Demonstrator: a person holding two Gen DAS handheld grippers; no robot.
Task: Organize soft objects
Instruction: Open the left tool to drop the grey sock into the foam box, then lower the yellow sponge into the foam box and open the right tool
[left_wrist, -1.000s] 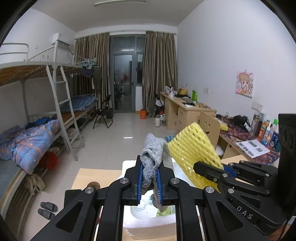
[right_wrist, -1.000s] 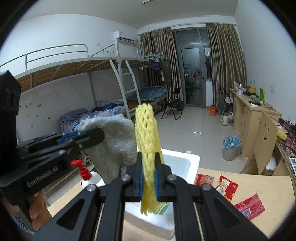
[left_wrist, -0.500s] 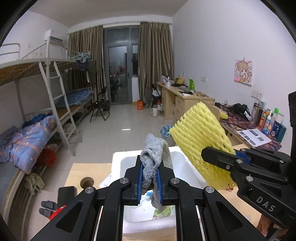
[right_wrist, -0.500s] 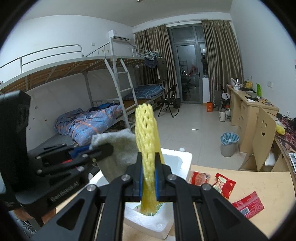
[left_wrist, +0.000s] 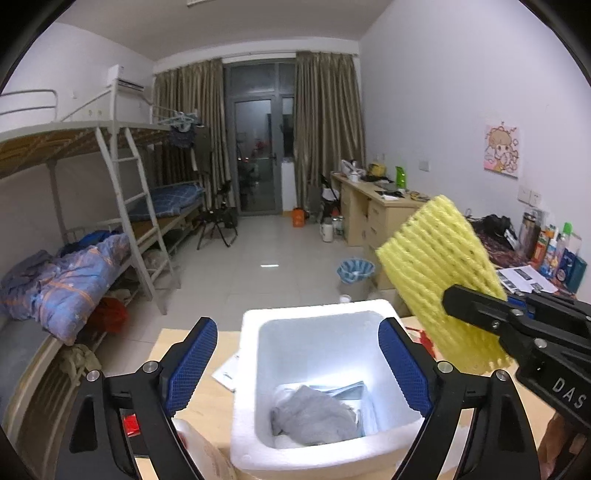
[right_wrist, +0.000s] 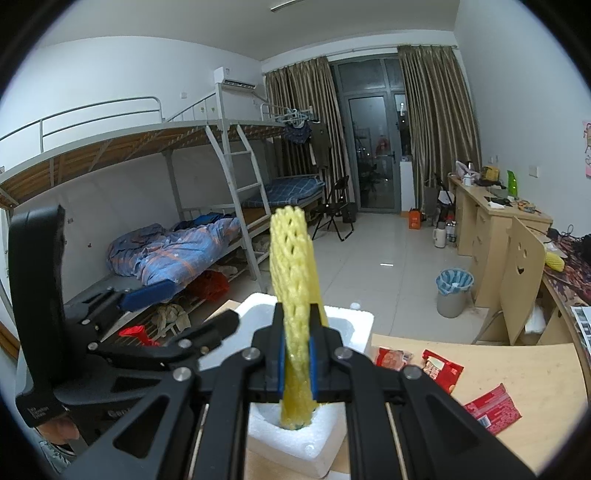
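Above the white foam box (left_wrist: 314, 321), which stands on the wooden table (right_wrist: 517, 373) near its far edge, we have the left gripper (left_wrist: 297, 363) with its jaws just opened wide and nothing between them. The grey cloth (left_wrist: 314, 415) lies crumpled on the bottom of the box, on top of some pale packaging, so we judge this first soft object as already put away.

The right gripper (right_wrist: 297, 363) is clenched on the yellow foam net (right_wrist: 293, 291), which stands up between its blue pads and hangs a little below them, over the box (whether it already touches the rim we cannot tell). This net is still to be dropped in. That seems to be the next step, and the left gripper should probably move aside first, because the two tools are very close over the opening.

Several red snack packets (right_wrist: 491, 408) lie on the table towards its right edge. We do not think they are soft objects, but we are not sure.

What is hidden: the near wall of the box is covered by the gripper bodies in both views. Something red (left_wrist: 131, 424) sits behind the left finger and we cannot identify it. The person's hands show only as small slivers at the edges of the pictures.
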